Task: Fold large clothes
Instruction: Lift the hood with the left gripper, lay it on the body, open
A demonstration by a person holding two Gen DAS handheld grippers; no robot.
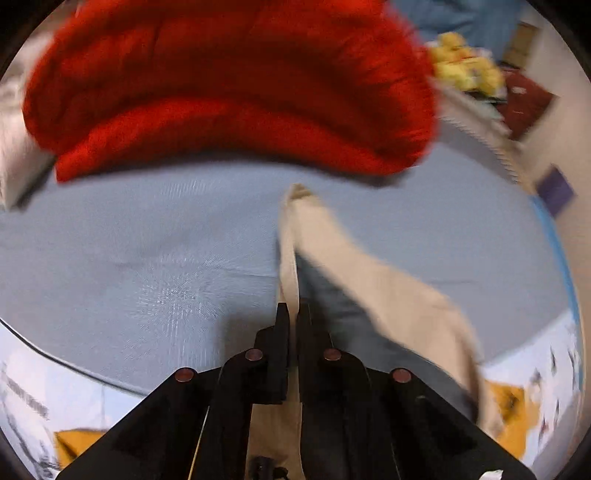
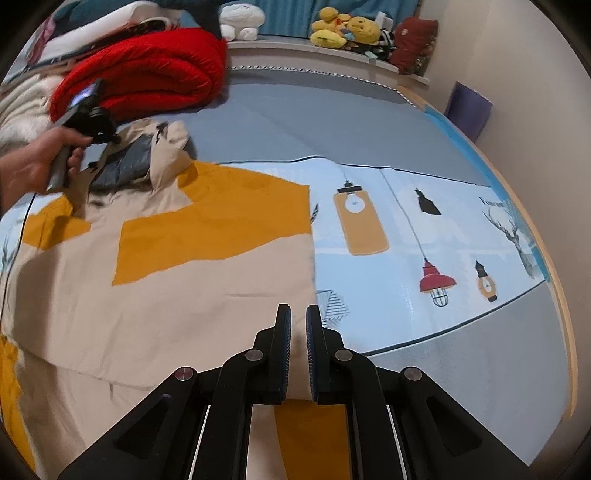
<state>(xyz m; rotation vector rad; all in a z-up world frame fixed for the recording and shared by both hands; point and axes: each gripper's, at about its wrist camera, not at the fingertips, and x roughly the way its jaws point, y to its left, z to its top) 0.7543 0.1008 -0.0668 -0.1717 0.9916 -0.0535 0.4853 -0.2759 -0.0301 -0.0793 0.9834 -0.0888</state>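
We see the garment [image 2: 192,288] spread on the bed [image 2: 332,122], left gripper [image 1: 293,314] at its far-left corner, right gripper [image 2: 298,317] at its near edge, rolled quilt [image 2: 147,74] behind, plush toys [image 2: 347,31] on the ledge [image 2: 295,48] beyond.
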